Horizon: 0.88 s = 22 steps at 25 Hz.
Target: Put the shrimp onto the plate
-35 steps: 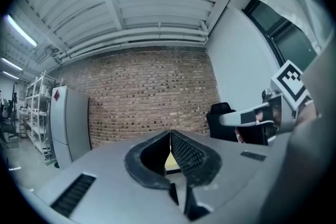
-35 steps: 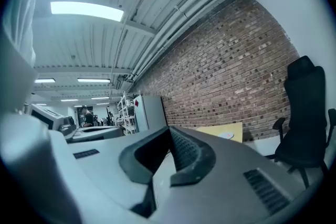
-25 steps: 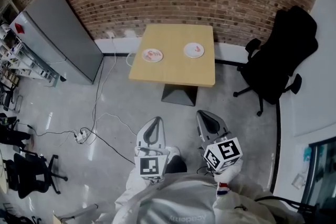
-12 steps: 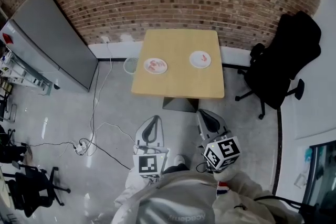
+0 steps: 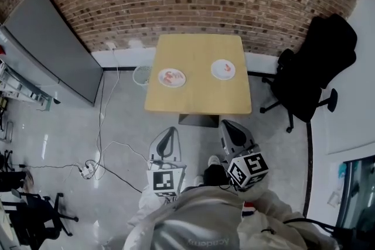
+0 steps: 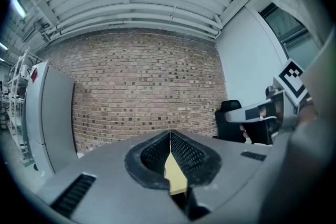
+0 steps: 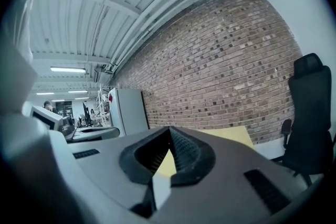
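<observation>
- Your left gripper (image 5: 169, 132) is closed, tips pressed together with nothing between them, and well short of the table (image 5: 199, 96). Open it before you reach in.
- The shrimp (image 5: 170, 75) lie as pink pieces on the left plate (image 5: 162, 80). Come in low and level, and aim for one piece, not the heap.
- The right plate (image 5: 214, 72) shows only a small pink bit, so I judge it the one to fill. Set each piece down gently in the middle.
- Your right gripper (image 5: 229, 125) is closed too and empty. Hold it clear of both plates.
</observation>
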Motion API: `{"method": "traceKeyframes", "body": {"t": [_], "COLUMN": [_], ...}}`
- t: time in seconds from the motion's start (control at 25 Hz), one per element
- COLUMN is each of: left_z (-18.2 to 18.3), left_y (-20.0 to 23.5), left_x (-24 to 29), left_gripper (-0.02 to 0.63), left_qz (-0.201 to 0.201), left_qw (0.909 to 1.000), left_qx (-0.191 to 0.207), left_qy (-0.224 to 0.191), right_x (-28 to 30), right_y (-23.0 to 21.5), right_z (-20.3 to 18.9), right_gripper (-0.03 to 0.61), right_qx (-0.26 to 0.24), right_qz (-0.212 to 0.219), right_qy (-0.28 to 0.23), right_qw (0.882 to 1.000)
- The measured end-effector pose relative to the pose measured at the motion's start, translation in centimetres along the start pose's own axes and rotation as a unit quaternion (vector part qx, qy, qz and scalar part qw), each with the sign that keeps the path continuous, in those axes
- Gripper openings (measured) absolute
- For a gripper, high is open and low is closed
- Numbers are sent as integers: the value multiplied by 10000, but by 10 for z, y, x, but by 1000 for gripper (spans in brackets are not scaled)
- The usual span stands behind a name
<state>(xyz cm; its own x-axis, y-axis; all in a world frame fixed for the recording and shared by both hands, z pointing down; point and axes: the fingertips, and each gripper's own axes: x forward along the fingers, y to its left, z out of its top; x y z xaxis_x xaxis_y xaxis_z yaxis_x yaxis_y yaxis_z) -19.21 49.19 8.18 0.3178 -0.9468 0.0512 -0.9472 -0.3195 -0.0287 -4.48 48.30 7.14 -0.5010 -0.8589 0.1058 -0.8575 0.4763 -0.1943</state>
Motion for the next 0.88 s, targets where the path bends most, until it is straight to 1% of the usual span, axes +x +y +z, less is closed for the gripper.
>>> {"method": "traceKeyframes", "body": {"t": [0.2,0.4,0.56,0.88], "left_z": [-6,-9,-13,-18], "left_y": [7,21,29,43], "left_x": [31,82,135,256], "left_gripper": [12,12,12,12], "left_qz": [-44,-13,-19,65], "left_qw": [10000,9998,9996,9988], "left_qx": [46,161,256,190], "left_qy": [48,69,136,444], "right_x": [28,74,119,213], "right_y": [-18,-50,-84,-163], "right_z": [1,9,15,29], "right_gripper": [25,24,25,23], "right_qx": [28,99,142,277], "right_qz": [-24,-10,15,116], "right_qy": [-20,-86,-72,170], "right_qw": [10000,9999,9999,9994]}}
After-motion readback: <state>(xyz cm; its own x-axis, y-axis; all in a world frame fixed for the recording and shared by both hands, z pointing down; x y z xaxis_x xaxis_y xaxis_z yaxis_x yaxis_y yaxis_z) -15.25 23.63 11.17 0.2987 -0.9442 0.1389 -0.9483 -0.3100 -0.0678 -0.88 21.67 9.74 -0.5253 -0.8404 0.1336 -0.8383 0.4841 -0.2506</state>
